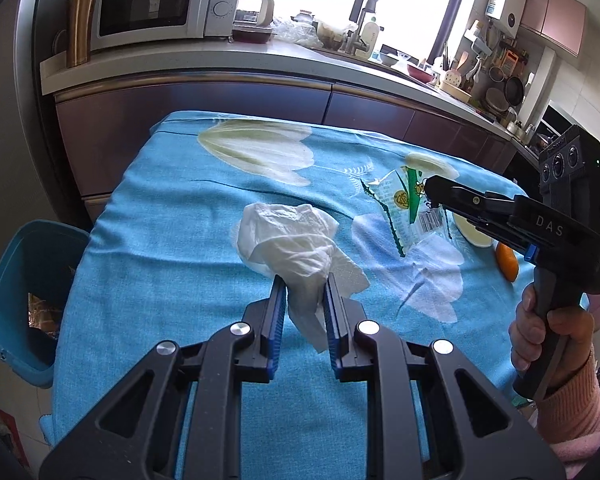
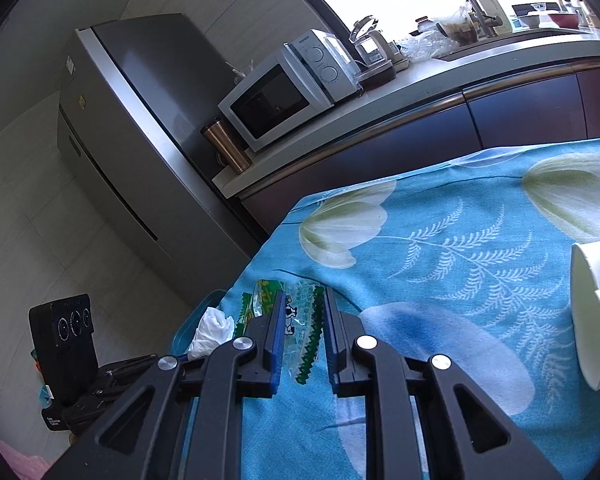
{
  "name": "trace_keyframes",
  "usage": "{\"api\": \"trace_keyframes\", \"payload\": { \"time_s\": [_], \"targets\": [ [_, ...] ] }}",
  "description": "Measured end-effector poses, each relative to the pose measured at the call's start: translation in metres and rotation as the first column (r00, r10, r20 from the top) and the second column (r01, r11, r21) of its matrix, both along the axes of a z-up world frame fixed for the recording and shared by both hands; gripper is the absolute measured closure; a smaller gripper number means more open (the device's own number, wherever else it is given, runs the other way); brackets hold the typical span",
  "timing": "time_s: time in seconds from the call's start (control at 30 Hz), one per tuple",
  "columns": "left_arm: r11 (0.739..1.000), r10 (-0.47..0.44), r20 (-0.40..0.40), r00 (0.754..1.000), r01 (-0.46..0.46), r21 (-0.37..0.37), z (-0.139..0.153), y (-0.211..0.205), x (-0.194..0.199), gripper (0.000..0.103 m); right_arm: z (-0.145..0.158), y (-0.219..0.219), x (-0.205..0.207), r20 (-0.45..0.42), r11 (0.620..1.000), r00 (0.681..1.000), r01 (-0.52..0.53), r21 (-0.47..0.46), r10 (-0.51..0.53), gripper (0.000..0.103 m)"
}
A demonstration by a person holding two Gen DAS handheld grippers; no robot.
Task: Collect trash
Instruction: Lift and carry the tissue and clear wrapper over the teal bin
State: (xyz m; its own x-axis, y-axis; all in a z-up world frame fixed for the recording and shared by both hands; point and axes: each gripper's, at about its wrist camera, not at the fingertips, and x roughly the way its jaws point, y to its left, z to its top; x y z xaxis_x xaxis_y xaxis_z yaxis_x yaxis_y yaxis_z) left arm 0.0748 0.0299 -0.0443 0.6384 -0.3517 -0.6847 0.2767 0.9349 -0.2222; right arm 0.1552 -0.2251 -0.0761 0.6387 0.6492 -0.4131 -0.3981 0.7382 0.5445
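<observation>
I have the crumpled white tissue [image 1: 292,240] pinched at its lower tail between the blue pads of my left gripper [image 1: 304,284], jaws drawn in close on it, most of the wad bulging out past the fingertips over the blue flowered tablecloth [image 1: 160,240]. My right gripper [image 2: 302,300] is likewise narrowed onto the clear plastic wrapper [image 2: 300,332] with green zigzag edges and a small cartoon print, which hangs between its pads above the cloth; from the left wrist view that wrapper [image 1: 404,204] juts from the right gripper's tips, and a hand [image 1: 548,332] in a pink sleeve grips the handle. Beyond the table's left edge stands a blue bin [image 1: 16,280] with something brownish in it. On the cloth near the right side lie a white paper cup [image 2: 596,316] on its side and, in the left view, an orange piece [image 1: 506,260]. Behind, a microwave [image 1: 156,4] sits on the counter [image 1: 260,56], next to a grey fridge [image 2: 140,128].
</observation>
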Motion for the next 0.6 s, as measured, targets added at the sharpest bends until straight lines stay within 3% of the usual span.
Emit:
{"api": "trace_keyframes", "payload": {
  "time_s": [0.6],
  "targets": [
    [0.998, 0.063, 0.032, 0.998, -0.063, 0.008, 0.01, 0.036, -0.021, 0.084, -0.001, 0.043, -0.004, -0.001, 0.998, 0.998, -0.069, -0.012, 0.069, 0.087]
  ]
}}
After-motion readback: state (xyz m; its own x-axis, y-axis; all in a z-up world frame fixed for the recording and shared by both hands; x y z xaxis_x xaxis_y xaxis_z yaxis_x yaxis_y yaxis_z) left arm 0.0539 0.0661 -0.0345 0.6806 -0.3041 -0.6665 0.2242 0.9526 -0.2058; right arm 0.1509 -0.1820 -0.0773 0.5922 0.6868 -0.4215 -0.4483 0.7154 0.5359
